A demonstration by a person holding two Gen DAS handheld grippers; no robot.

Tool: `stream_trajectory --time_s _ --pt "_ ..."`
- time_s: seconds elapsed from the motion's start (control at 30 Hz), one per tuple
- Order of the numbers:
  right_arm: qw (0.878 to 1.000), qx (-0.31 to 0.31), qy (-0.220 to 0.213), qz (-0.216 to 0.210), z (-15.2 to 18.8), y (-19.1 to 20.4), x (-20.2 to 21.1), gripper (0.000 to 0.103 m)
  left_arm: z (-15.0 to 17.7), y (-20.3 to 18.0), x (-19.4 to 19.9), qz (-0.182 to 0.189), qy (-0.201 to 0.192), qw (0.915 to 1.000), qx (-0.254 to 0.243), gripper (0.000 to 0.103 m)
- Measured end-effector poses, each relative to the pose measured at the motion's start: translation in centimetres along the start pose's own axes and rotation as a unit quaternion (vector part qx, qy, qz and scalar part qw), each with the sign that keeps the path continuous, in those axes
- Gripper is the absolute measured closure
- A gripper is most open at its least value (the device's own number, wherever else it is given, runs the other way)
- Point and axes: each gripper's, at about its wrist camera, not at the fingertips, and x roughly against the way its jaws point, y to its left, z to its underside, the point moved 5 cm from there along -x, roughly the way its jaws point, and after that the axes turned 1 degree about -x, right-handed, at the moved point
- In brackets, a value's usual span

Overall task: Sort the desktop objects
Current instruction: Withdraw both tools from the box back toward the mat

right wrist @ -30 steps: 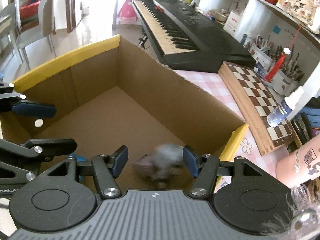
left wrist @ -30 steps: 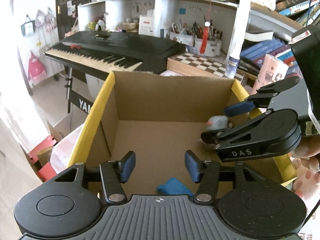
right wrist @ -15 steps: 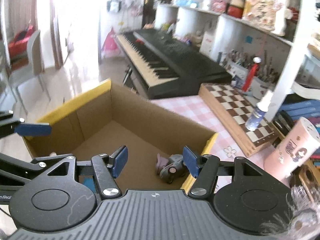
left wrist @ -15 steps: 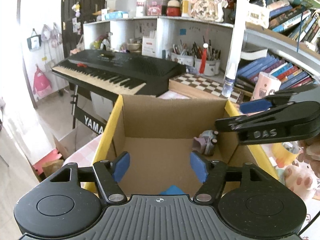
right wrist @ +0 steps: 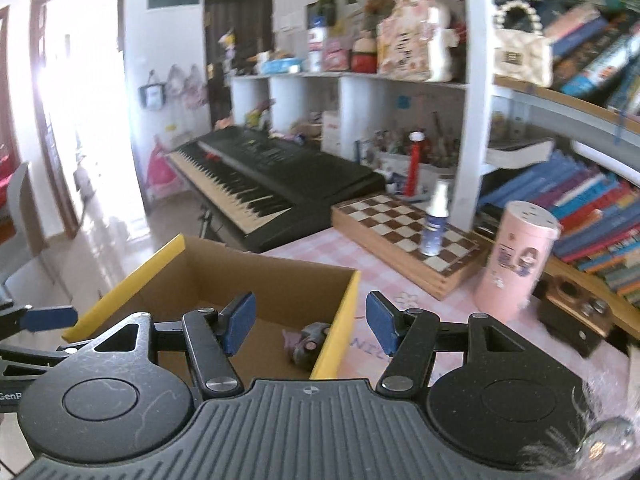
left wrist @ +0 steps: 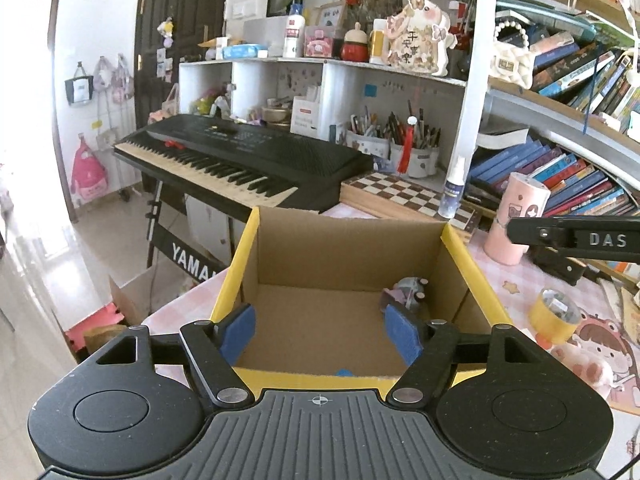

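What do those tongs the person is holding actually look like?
Both the left tongs and right tongs are matte black, with ribbed bodies, round discs, silver screws and blue pads on the fingertips. White "DAS" lettering marks one side.

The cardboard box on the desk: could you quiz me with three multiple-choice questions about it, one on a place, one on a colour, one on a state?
1. Where is the small grey toy car?
A. on the chessboard
B. inside the cardboard box
C. on the keyboard

2. What colour are the box's top edges?
A. yellow
B. red
C. green

3. How is the left claw?
A. shut on the car
B. shut on nothing
C. open, holding nothing

Answers: 1 B, the car lies on the box floor by its right wall. 2 A, yellow strips run along the rim. 3 C, the blue pads stand wide apart with nothing between them.
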Motion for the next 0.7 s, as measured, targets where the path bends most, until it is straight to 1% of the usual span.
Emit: stream_trajectory --time_s 0.13,0.2,0.4,0.53,0.6,0.7 --pt "0.999 -0.025 -0.013 0.024 0.9 -0.5 1.7 0.044 0.5 0.4 0.9 -0.001 -0.005 1.0 0.005 0.028" --pt "0.998 -0.038 -0.018 0.036 1.6 -0.7 2.5 0.044 0.7 0.5 1.3 -0.003 -0.007 0.9999 0.007 0.023" --pt "0.995 -0.064 -0.029 0.069 4.0 -0.4 5.0 0.044 1.6 1.4 2.8 -0.007 -0.011 0.9999 0.008 0.022" --pt "0.993 -0.081 -0.029 0.082 5.6 -0.1 6.3 0.044 2.3 2.0 3.9 -0.009 -0.012 0.9998 0.009 0.022" --pt "0.992 -0.084 -0.026 0.089 6.4 0.3 7.0 0.044 2.6 2.3 4.4 -0.009 -0.012 0.9998 0.009 0.022" --pt "0.993 -0.068 -0.024 0.099 7.6 1.4 7.9 0.044 3.3 2.6 5.0 -0.008 -0.01 0.9999 0.01 0.022"
